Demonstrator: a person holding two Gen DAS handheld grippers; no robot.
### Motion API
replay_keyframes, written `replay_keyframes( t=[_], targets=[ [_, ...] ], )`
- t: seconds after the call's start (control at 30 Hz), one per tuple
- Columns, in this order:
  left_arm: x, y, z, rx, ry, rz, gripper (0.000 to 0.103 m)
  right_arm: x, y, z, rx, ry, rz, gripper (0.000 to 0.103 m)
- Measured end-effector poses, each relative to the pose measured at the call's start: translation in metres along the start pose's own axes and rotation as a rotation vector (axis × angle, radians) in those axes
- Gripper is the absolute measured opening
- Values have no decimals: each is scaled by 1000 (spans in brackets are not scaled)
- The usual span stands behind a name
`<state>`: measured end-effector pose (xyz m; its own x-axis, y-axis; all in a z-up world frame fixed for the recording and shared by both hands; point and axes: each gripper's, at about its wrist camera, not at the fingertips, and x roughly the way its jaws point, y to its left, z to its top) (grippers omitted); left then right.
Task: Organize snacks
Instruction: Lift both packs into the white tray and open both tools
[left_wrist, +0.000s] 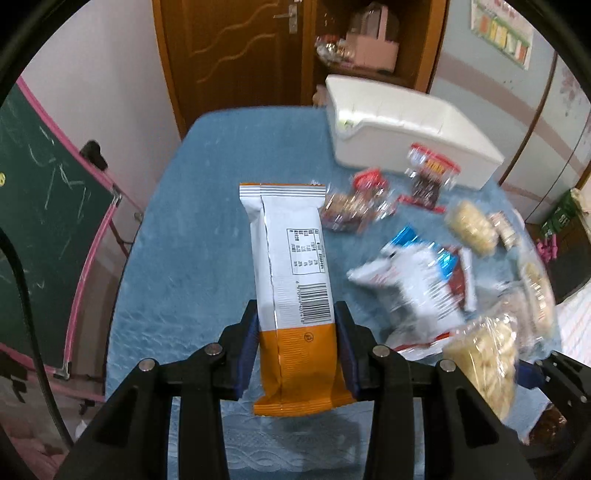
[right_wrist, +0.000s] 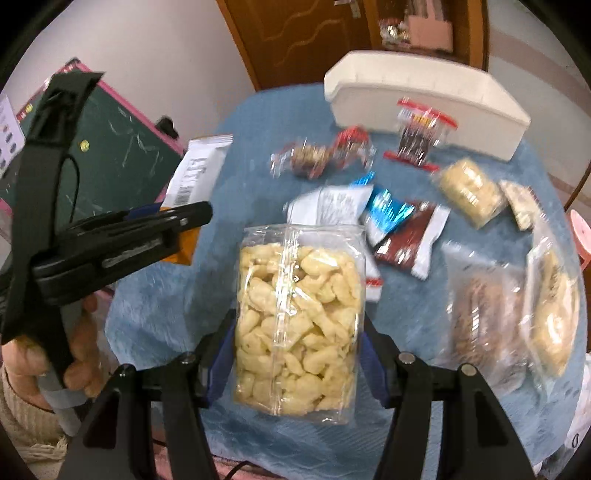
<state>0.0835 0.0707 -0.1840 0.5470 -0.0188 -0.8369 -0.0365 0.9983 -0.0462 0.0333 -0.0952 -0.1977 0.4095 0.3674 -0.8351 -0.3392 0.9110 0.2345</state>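
Left gripper (left_wrist: 297, 354): fingers clamped on the orange-and-white snack bar (left_wrist: 291, 295), held clear above the blue tabletop (left_wrist: 192, 251). Right gripper (right_wrist: 295, 354): fingers clamped on a clear bag of pale puffs (right_wrist: 299, 317), also off the tabletop. White bin (left_wrist: 406, 125) at the far edge, loose snacks before it.

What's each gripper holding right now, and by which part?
Left gripper: orange-and-white snack bar, clamped across its orange lower end. Right gripper: clear bag of pale puffed snacks, gripped by its side edges, lower half.
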Motion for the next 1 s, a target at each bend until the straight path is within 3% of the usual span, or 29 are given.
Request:
replay_keyframes(
  t=[0.3,0.53,0.73,0.9,1.0],
  targets=[
    [-63,-41,50,79,-138,-43,38,-48,-38,35,58,-163,-16,61],
    [-95,-78,103,179,-244,-48,38,-99,-68,96,71,-328,-83,61],
    [-96,-99,166,201,-305,-57,38,-126,-92,165,93,-469,-161,61],
    [-79,-109,225,176,-350,-34,38,-126,-116,222,140,-519,-196,61],
    [-56,-112,257,162,-339,-23,38,-115,-131,252,161,-542,-243,61]
  ],
)
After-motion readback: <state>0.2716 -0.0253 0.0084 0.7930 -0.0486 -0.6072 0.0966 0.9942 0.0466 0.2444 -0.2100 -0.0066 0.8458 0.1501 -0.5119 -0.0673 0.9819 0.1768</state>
